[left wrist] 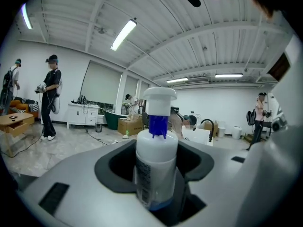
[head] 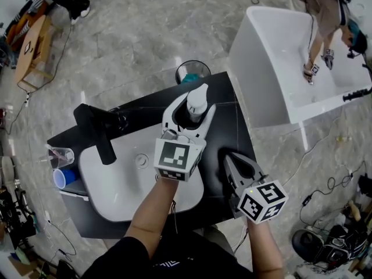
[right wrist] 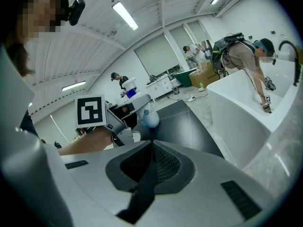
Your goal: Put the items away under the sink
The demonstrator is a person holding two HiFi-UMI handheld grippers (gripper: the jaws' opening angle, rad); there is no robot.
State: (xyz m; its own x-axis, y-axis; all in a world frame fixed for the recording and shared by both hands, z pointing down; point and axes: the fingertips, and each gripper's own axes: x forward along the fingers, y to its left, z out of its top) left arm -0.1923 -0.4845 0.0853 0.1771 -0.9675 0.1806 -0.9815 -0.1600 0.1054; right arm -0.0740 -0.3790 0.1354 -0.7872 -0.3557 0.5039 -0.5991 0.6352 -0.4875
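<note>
Above black counter [head: 231,124], left gripper [head: 195,106] jaws pinch pump bottle [left wrist: 156,160], label unreadable; right gripper [head: 231,160] jaws together.

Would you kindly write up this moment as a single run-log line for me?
left gripper: closed on white bottle | right gripper: shut, empty | place: black counter beside sink

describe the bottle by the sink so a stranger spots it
Find the black counter with the white sink. Beyond the sink's right end a bottle stands between the left gripper's jaws: white, with a white cap on a blue neck, unlike the blue cup at the sink's left.
</note>
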